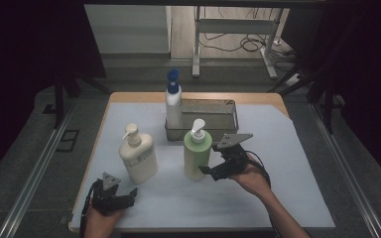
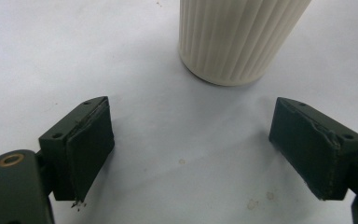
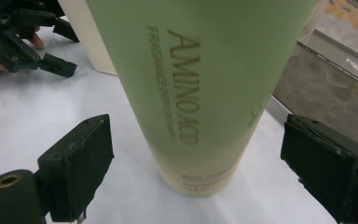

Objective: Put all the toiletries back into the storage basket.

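Green pump bottle [image 1: 197, 154] upright mid-tabletop, flanked untouched by the right gripper [image 1: 217, 167], fingers [image 3: 77, 163] apart. Likely rigid, smooth, slippery, top-heavy; best gripped low on the body. Left gripper [image 1: 115, 194] spread wide too, near the cream pump bottle [image 1: 138, 156].

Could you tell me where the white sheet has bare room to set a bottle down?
The white sheet is bare right of the right gripper, and along the near edge between both grippers. It is crowded around the cream bottle, green bottle and metal tray.

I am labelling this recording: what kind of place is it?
Probably a lab recording station, not a home: a table under a white sheet, dark curtains at both sides, and loose cables on the floor behind.
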Motion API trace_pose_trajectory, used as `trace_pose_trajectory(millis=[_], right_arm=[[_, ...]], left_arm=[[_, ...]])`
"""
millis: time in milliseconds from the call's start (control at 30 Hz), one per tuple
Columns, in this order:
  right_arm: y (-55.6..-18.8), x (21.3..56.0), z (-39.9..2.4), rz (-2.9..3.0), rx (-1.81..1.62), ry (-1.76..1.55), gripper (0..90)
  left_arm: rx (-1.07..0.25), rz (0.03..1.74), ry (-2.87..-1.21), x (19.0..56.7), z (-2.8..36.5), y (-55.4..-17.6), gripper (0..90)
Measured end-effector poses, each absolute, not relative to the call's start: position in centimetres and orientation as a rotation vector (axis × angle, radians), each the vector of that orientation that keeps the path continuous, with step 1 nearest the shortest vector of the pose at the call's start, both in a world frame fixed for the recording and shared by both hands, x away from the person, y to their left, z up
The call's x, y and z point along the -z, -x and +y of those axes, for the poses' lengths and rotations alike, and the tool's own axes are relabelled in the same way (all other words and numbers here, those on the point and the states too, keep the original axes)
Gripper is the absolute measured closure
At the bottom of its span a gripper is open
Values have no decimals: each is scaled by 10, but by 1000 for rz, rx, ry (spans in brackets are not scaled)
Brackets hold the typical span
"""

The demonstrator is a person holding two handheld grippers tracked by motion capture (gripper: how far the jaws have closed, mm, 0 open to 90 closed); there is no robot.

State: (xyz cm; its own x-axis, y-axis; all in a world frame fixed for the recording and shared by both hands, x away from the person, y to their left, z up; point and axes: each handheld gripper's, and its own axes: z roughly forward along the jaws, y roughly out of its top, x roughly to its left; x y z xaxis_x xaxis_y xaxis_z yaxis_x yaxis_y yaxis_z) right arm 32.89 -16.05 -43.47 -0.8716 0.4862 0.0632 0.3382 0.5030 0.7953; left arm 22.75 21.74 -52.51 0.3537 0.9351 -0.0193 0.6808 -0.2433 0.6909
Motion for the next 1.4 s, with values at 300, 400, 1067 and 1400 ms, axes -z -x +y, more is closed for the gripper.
trace_pose_trajectory(millis=[300, 400, 1067, 1400], right_arm=[[-333, 438, -149, 2558, -1289, -695, 107], [-334, 439, -144, 2558, -1288, -689, 102], [-341, 446, -130, 2524, -1280, -686, 112], [-339, 445, -129, 2513, -1266, -705, 122]], left_arm=[[-539, 1400, -2009, 525, 217, -227, 135], [-539, 1400, -2010, 525, 217, -227, 135], [-538, 1400, -2010, 525, 217, -228, 135], [-538, 1400, -2010, 525, 217, -228, 135]])
